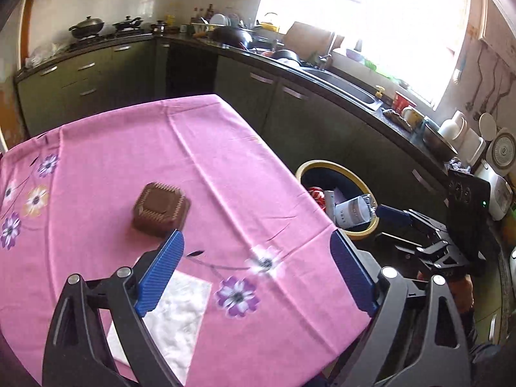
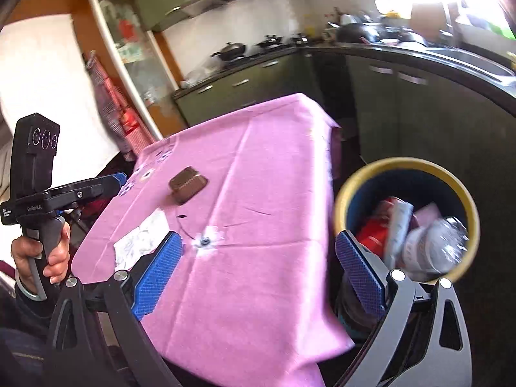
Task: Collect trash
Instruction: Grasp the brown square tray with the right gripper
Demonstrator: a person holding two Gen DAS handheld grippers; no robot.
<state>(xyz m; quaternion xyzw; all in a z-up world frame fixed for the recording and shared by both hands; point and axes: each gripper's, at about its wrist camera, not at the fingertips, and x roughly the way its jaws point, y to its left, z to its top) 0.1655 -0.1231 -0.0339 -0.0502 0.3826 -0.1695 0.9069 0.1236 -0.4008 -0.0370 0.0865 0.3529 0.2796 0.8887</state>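
A pink flowered tablecloth covers the table (image 1: 129, 145) (image 2: 258, 161). On it lie a flat white paper napkin (image 1: 174, 316) (image 2: 142, 240) and a brown woven box (image 1: 161, 209) (image 2: 188, 184). Right of the table stands a yellow-rimmed trash bin (image 1: 332, 164) (image 2: 406, 163) holding a clear plastic bottle (image 1: 353, 209) (image 2: 435, 245), a red packet (image 2: 371, 235) and paper. My left gripper (image 1: 256, 238) hangs open over the table's near part, the napkin just under its left finger. My right gripper (image 2: 258, 237) is open and empty, its right finger in front of the bin.
Dark green kitchen cabinets (image 1: 96, 71) and a worktop with woks (image 1: 87, 27), a sink (image 1: 345, 85), cups and a rice cooker (image 1: 501, 158) wrap around behind and to the right. A hand (image 2: 42, 258) holds the left gripper's handle at the table's left side.
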